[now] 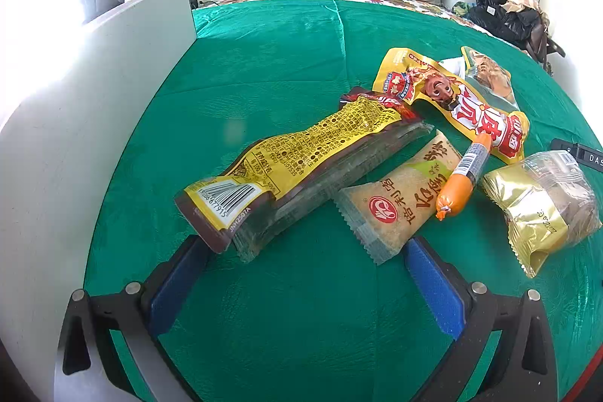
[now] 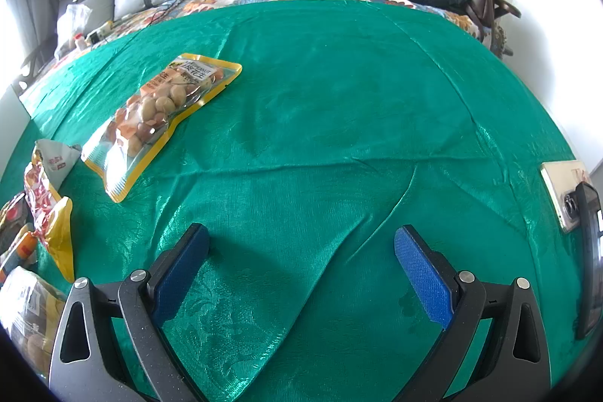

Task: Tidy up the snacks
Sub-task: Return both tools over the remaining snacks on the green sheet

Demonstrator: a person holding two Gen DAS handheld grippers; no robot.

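The left gripper (image 1: 305,247), jaws spread wide and empty, is facing the long yellow-and-brown foil snack packet (image 1: 290,164) lying mid-cloth; better straddling its barcoded end squarely; the right gripper (image 2: 301,243) is hovering open, holding nothing, peanut bag (image 2: 158,112) toward the green cloth's (image 2: 339,100) left edge.

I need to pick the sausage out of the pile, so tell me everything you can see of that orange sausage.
The orange sausage is a small stick in a glossy plastic casing, pinched shut at its near end, with a grey label and barcode around its middle. It lies tilted, its near end on the tan snack packet and its far end on the yellow and red packet. Nothing grips it.
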